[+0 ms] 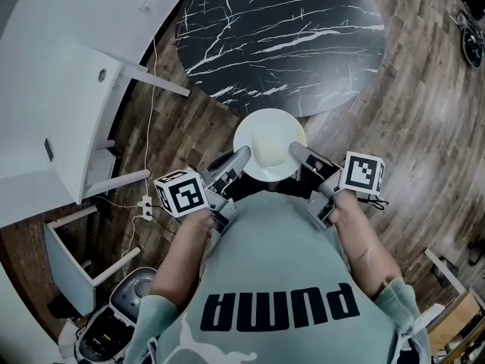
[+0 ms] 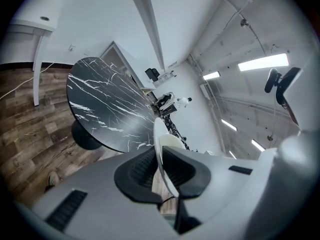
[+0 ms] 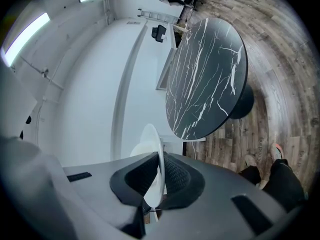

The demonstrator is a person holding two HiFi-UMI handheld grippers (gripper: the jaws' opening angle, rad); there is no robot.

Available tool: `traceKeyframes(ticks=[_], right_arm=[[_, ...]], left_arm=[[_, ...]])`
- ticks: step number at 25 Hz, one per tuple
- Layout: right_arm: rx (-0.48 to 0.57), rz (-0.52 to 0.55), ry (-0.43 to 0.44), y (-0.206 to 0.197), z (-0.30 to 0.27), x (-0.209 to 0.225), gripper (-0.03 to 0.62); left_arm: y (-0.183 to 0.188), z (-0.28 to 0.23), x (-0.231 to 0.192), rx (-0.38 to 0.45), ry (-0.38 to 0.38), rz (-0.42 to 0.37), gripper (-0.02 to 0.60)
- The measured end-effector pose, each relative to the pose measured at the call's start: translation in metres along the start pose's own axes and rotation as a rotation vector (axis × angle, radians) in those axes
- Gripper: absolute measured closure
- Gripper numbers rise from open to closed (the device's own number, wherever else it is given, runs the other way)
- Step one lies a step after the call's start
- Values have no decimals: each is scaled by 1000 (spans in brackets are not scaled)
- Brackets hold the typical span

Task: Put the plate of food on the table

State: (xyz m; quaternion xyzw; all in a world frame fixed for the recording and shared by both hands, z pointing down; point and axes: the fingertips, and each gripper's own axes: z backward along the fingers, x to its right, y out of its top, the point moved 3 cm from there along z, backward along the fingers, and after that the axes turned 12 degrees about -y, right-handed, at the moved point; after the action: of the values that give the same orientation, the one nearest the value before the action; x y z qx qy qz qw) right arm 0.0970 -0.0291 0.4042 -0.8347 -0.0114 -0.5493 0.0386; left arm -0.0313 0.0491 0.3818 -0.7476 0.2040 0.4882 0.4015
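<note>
In the head view I hold the white plate (image 1: 250, 131) in front of my chest, over the wooden floor (image 1: 409, 120). A pale yellowish portion of food (image 1: 274, 146) lies on it. The plate sits just short of the near edge of the round black marble table (image 1: 280, 36) and is not on it. My left gripper (image 1: 241, 156) has the plate's left rim and my right gripper (image 1: 297, 152) has its right rim. The marker cubes stand out to either side of my shirt.

In the left gripper view, my left gripper (image 2: 161, 171) has its jaws drawn narrow, and the ribbed pads press on the thin edge of the plate (image 2: 159, 139). The rim rises edge-on between them, with a pale lump of the food (image 2: 172, 141) just beyond it. The table (image 2: 107, 106) is ahead and to the left, well apart from the plate, with the floor (image 2: 30, 129) below it.

In the right gripper view, my right gripper (image 3: 159, 176) is likewise closed down tight on the plate (image 3: 152, 144), whose rim stands edge-on between the dark pads. The table (image 3: 207, 84) is further out on its dark pedestal, not touching the plate. My shoes (image 3: 275, 151) show on the floor (image 3: 280, 59) to the right.
</note>
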Motion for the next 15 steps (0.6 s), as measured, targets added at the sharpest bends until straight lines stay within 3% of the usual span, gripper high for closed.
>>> traceKeyframes(ticks=[8,15], right_arm=[[49,4,-42,37,-26,0,572],[136,-59,-115,82,-55,-1,572]], left_arm=[[39,-23,-26,-44,-37,15,545],[97,-56,-55,-144,-89,29,545]])
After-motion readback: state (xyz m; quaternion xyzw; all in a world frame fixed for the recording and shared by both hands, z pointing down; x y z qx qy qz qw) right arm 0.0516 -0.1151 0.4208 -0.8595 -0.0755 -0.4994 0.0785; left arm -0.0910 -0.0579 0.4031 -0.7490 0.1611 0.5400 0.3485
